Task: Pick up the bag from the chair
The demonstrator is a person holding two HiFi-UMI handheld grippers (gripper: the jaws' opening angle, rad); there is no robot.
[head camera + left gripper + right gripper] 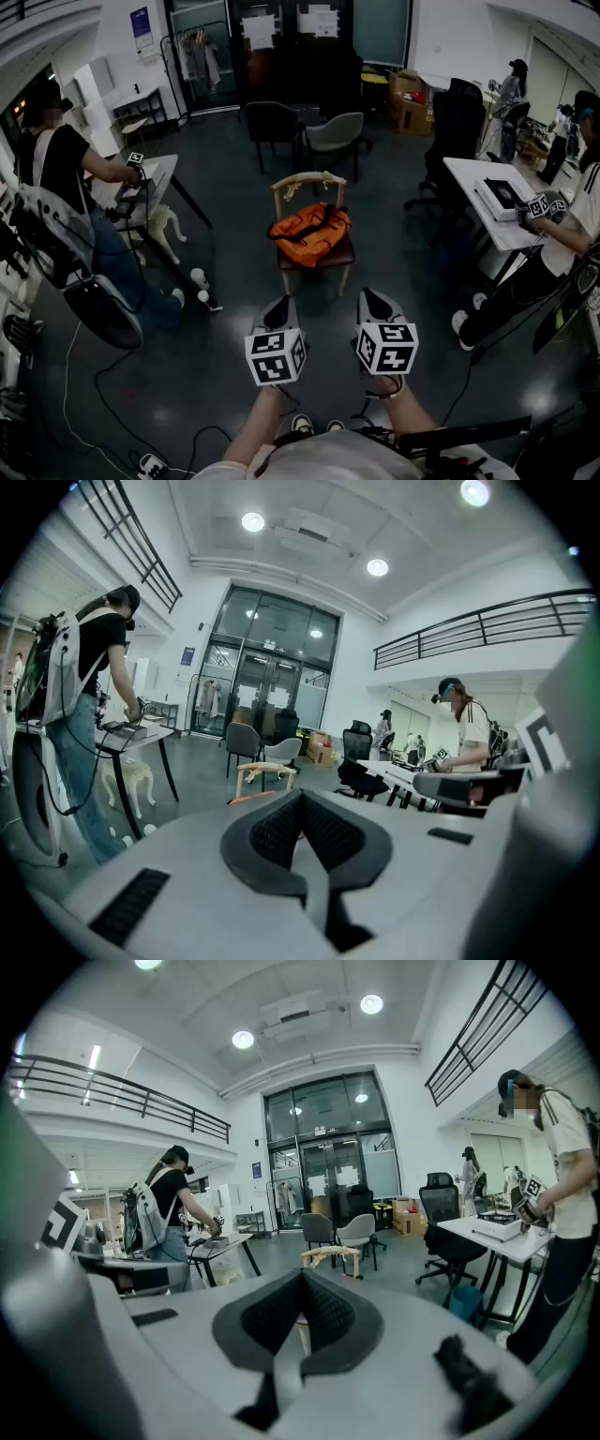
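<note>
An orange bag point(309, 234) lies on the seat of a wooden chair point(308, 183) in the middle of the dark floor. Both grippers hover side by side in front of the chair, a short way back from it, pointing at it. The left gripper point(282, 302) is shut with nothing in it, and so is the right gripper point(367, 294). In the left gripper view the closed jaws point(300, 797) cover most of the chair point(263, 772); only an orange sliver of the bag point(253, 798) shows. The right gripper view shows the chair's backrest point(332, 1254) above its shut gripper point(303, 1277), with the bag hidden.
A person works at a table point(155, 178) on the left, another at a white table point(487, 192) on the right. Two grey chairs point(333, 136) and a black office chair point(455, 122) stand behind. Cables point(94, 375) and small white cups point(199, 278) lie on the floor at left.
</note>
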